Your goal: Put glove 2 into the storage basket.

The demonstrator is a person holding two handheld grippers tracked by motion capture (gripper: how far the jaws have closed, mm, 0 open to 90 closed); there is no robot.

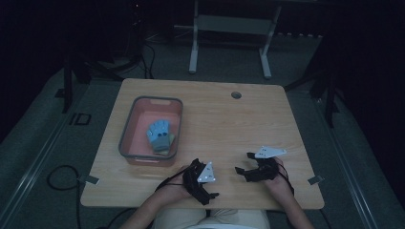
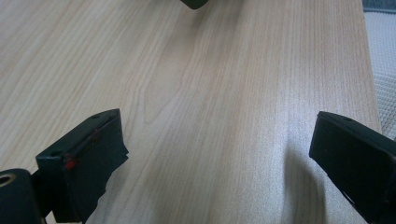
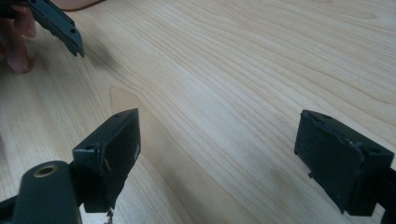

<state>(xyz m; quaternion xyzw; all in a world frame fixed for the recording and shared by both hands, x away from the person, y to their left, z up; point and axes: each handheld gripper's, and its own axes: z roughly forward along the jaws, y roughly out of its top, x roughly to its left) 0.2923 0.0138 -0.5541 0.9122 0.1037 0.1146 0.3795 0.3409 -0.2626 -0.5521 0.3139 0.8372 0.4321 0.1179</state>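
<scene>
Two grippers, left gripper [image 1: 214, 191] and right gripper [image 1: 243, 163], hover over the wooden tabletop [image 1: 229, 124] in a dim room, fingers spread wide, holding nothing.

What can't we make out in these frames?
- Blue glove in the tub, high view: too dim and small to tell one glove from two, or what lies under it.
- Person, high view: cut off at the bottom edge past the forearms.
- Dark part, left gripper view: cropped by the top edge.
- Room behind the table: too dark.
</scene>
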